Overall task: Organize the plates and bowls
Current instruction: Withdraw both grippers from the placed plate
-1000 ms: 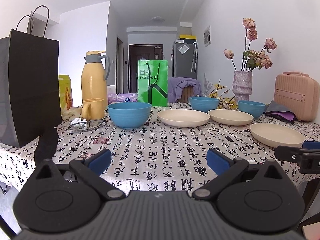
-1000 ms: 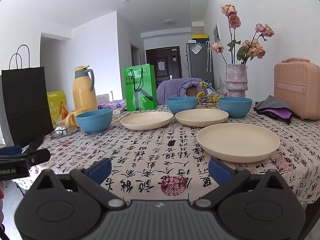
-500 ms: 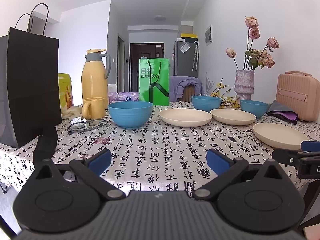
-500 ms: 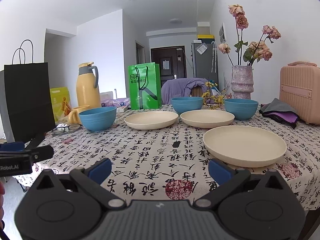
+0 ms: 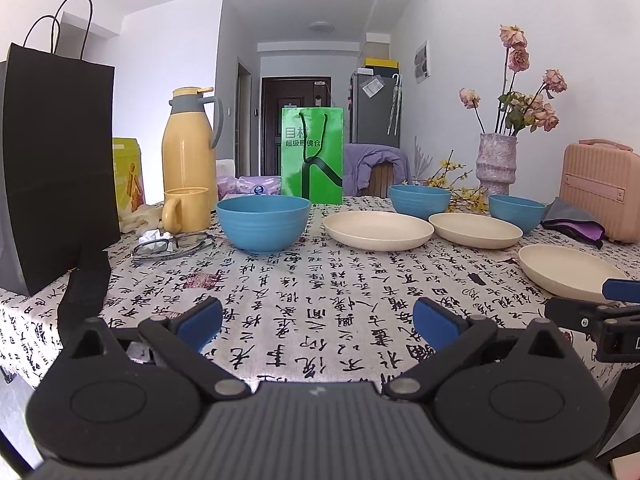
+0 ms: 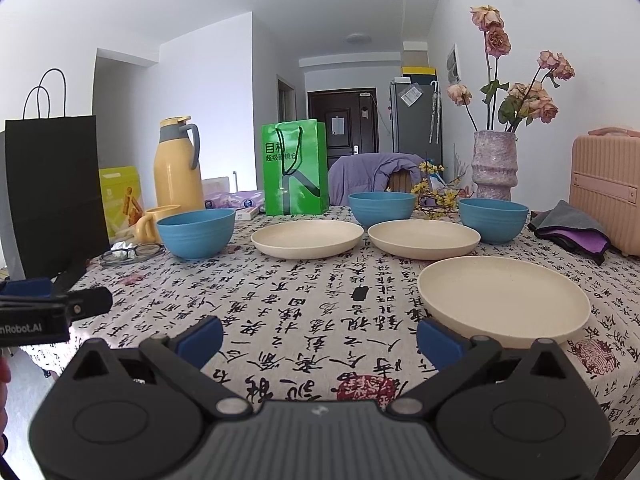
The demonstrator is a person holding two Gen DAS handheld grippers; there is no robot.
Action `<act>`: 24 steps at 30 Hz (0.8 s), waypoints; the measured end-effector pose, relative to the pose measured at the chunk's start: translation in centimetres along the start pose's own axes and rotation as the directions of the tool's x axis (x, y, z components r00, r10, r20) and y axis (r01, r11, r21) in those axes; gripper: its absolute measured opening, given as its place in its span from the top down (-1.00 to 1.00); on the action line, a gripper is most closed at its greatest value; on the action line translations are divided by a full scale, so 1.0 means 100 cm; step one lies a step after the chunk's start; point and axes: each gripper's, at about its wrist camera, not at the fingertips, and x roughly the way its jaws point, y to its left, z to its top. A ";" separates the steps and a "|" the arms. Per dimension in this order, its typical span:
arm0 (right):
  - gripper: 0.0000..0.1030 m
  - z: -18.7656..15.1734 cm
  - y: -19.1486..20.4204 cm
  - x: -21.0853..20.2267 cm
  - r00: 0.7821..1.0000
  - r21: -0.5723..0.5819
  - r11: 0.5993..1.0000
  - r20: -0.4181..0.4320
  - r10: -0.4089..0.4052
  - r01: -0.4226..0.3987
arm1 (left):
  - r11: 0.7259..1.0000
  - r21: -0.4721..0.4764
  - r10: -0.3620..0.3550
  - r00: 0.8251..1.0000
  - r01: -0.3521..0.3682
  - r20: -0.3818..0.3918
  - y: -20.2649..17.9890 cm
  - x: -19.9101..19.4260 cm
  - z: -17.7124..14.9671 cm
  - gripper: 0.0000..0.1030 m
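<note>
Plates (image 6: 504,300) and bowls (image 5: 263,222) sit on a calligraphy-print tablecloth (image 5: 320,300); left claw (image 5: 318,320) and right claw (image 6: 320,338) gape empty.

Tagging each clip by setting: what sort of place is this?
Most likely a home dining area in an apartment. A table with a calligraphy-print tablecloth holds cream plates and blue bowls, a fridge stands down the hall beside a dark entry door.

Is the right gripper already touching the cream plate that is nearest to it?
Apart. In the right wrist view, the right gripper is open and empty, and the nearest cream plate lies beyond its right finger, untouched.
</note>
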 end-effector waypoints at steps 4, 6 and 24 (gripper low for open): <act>-1.00 0.004 0.000 0.009 1.000 -0.009 1.000 -0.002 0.002 -0.003 | 1.000 -0.003 0.004 1.000 -0.004 -0.008 0.001 0.009 0.004 -1.00; -1.00 0.007 0.000 0.014 1.000 -0.010 1.000 -0.003 0.000 0.000 | 1.000 0.000 0.007 1.000 -0.007 -0.011 0.001 0.014 0.007 -1.00; -1.00 0.040 -0.017 0.071 1.000 -0.017 1.000 0.003 0.019 -0.019 | 0.999 -0.053 0.007 0.998 -0.011 -0.068 0.004 0.074 0.034 -1.00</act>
